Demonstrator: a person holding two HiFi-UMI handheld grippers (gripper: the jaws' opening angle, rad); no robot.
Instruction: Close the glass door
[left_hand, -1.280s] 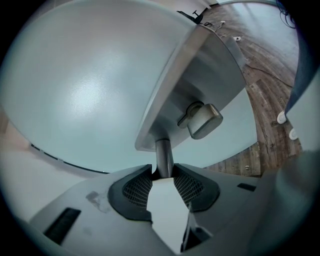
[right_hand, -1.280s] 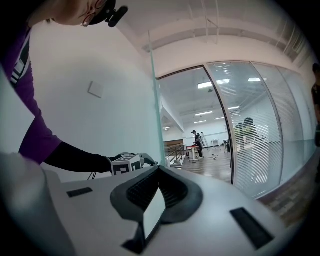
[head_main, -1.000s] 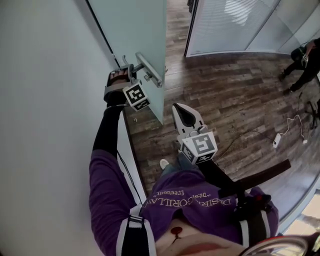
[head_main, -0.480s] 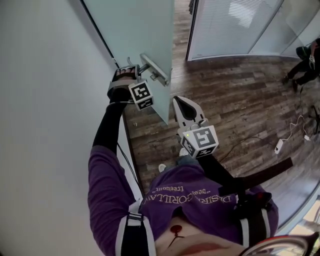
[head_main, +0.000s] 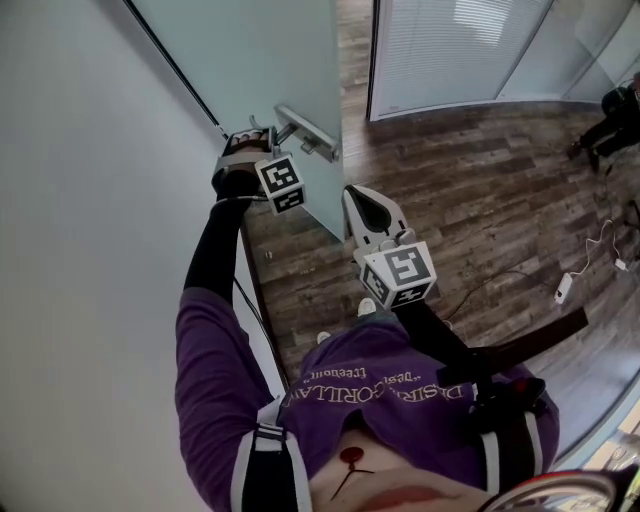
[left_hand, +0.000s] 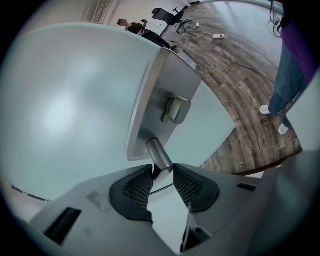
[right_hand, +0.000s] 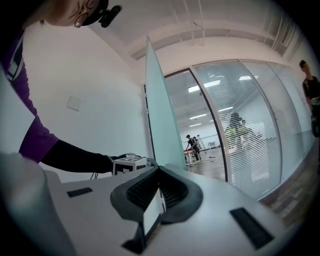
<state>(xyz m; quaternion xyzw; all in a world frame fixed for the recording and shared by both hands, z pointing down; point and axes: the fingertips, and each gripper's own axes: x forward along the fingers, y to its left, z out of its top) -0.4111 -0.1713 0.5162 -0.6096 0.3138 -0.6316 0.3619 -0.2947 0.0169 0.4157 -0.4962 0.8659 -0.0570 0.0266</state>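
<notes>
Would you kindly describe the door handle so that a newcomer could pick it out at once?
Start at the frosted glass door, standing ajar beside the white wall. Near its free edge sits a metal plate; the lever handle is the round silver bar projecting from it, clamped in the left gripper, unlike the stubby thumb-turn further along the plate.

Head downward, 2 gripper views, door (head_main: 270, 60) shared
</notes>
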